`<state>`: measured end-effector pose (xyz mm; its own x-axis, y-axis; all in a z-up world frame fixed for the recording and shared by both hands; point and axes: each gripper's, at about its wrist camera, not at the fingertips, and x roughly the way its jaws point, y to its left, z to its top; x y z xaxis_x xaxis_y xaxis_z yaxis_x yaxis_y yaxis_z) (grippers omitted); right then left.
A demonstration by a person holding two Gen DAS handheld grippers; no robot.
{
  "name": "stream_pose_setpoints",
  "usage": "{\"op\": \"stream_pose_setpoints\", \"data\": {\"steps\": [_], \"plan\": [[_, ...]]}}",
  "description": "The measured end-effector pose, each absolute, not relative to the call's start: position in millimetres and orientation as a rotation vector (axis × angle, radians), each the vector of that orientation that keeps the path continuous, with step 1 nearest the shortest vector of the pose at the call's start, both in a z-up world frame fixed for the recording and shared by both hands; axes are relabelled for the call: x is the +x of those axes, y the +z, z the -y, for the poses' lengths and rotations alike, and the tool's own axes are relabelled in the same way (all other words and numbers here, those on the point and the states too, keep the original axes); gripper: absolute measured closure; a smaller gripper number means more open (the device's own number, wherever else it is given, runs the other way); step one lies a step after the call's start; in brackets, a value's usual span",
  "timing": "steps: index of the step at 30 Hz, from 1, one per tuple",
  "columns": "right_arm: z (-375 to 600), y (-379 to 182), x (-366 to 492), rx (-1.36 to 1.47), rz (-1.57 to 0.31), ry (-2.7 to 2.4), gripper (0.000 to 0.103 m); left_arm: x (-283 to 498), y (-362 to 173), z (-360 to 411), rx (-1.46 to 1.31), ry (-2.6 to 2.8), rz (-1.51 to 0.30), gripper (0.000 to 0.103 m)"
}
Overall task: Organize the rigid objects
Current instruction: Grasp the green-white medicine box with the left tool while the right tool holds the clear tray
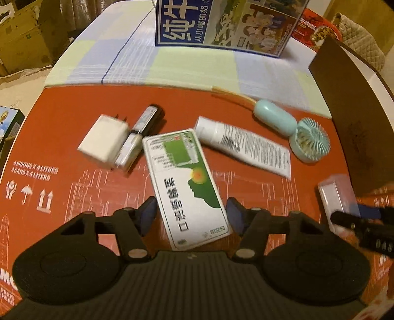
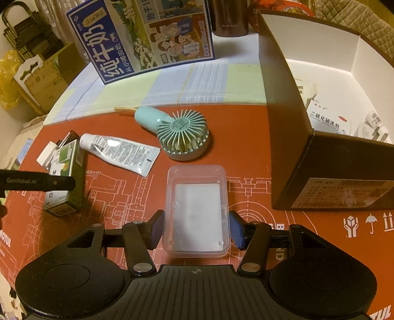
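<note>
The left gripper (image 1: 192, 214) straddles the green-and-white carton (image 1: 187, 187) lying flat on the red cardboard sheet (image 1: 61, 137) that covers the table; its jaws are released, with a visible gap between each blue pad and the carton's long sides, so nothing is gripped yet. To take it well, the pads should close squarely on the two long sides near the carton's near end, since it lies slightly askew between the fingers. The right gripper (image 2: 197, 229) brackets the clear plastic case (image 2: 197, 211) near the middle of the sheet; its pads look to sit against or just beside the case walls, and whether they truly press I cannot tell. The likely destination, the dark open box (image 2: 320, 157) at the table's right edge, already holds a few packages. Other things still out: a white charger plug (image 1: 103, 140) touching a dark slim device (image 1: 140, 137), both just beside the carton's far end, a white tube (image 1: 243, 147) and a teal handheld fan (image 1: 295, 130). The blue milk carton (image 1: 221, 22) stands towards the far edge, clear of any path.
</note>
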<state>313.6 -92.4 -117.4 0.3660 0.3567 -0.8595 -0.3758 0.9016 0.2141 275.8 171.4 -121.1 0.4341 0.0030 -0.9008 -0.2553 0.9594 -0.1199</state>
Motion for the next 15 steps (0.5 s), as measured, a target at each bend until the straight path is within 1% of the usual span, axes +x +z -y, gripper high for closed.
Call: {"op": "stream_pose_setpoints", "data": {"steps": [2,8,12,13,15], "plan": [[91.0,-117.6,311.8,-0.034,-1.101,0.483,0.051,264.1,-120.0,-171.7,-0.235,0.145,-1.124,0.05],[87.9,-121.1,308.6,-0.076,-1.107,0.507,0.051,236.7,-118.6,-164.9,-0.148,0.112,-1.159,0.051],[85.4,-122.1,309.0,-0.096,-1.104,0.51,0.051,243.1,-116.6,-160.1,-0.075,0.104,-1.136,0.05],[84.4,-123.3,310.2,-0.099,-1.111,0.507,0.05,247.0,-116.7,-159.6,-0.062,0.1,-1.13,0.048],[82.5,-125.6,312.8,-0.105,-1.123,0.504,0.048,255.4,-118.6,-159.4,-0.053,0.097,-1.132,0.046]]}}
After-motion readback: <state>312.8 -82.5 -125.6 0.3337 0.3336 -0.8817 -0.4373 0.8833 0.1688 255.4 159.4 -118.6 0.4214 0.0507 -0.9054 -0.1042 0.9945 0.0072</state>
